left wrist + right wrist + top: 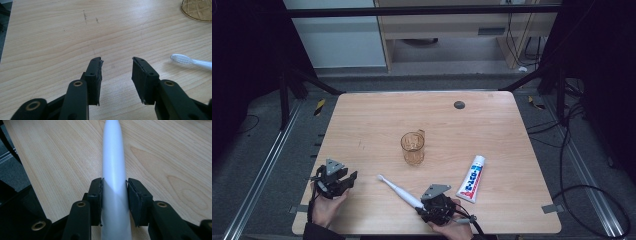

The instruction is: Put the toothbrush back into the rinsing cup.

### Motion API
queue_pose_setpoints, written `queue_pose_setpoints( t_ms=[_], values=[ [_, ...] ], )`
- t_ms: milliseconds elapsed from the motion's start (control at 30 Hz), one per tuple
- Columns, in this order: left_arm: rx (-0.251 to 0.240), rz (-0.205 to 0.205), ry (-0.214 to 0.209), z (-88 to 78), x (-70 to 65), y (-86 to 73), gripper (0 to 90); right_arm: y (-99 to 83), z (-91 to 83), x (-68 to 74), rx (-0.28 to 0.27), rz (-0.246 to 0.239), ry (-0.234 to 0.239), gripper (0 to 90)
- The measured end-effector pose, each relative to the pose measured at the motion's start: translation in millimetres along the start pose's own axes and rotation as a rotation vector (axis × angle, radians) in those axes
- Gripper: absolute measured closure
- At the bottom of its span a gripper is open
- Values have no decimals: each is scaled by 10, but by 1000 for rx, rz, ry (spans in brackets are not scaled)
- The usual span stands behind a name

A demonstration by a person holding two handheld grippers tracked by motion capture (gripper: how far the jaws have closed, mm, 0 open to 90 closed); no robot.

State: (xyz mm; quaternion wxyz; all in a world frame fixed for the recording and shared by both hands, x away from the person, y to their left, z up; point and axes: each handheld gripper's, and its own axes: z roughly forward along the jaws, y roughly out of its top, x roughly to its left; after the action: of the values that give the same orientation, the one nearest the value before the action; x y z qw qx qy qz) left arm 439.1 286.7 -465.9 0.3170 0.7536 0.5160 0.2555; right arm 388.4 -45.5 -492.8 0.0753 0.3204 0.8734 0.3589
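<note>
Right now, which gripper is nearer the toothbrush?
Right. The right gripper has its pads against the toothbrush handle; the left gripper sits open, apart from its bristle end.

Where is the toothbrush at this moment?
In the high view the toothbrush lies on the table's near edge, right of centre, its handle between the right gripper's jaws, its head pointing up-left, below the amber cup.

The left hand [326, 207] rests at the near left of the table, its black two-jaw left gripper [352, 178] lying low with jaws apart and nothing between them. The right hand [452, 227] holds the black right gripper [419, 206] angled up-left, its pads [96, 195] pressed against a white handle
</note>
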Motion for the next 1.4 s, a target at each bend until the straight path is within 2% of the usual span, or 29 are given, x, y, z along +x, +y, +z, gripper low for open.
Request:
queue_pose_setpoints(
  t_ms=[333,767,833,933,1233,1400],
  values=[
    [3,0,-1,4,-2,2,596,14,7,3,17,8,-5,656],
    [9,2,-4,7,-5,3,612,23,38,32,18,-12,-25,660],
    [8,1,-5,6,-3,3,621,17,32,27,13,-27,-28,661],
    [9,0,-5,6,0,2,625,20,13,10,8,-30,-19,661],
    [7,1,-6,-3,2,1,627,-35,-89,-93,22,-36,35,660],
    [3,2,-1,-2,2,-2,609,-155,-236,-243,31,-44,44,659]
  ],
)
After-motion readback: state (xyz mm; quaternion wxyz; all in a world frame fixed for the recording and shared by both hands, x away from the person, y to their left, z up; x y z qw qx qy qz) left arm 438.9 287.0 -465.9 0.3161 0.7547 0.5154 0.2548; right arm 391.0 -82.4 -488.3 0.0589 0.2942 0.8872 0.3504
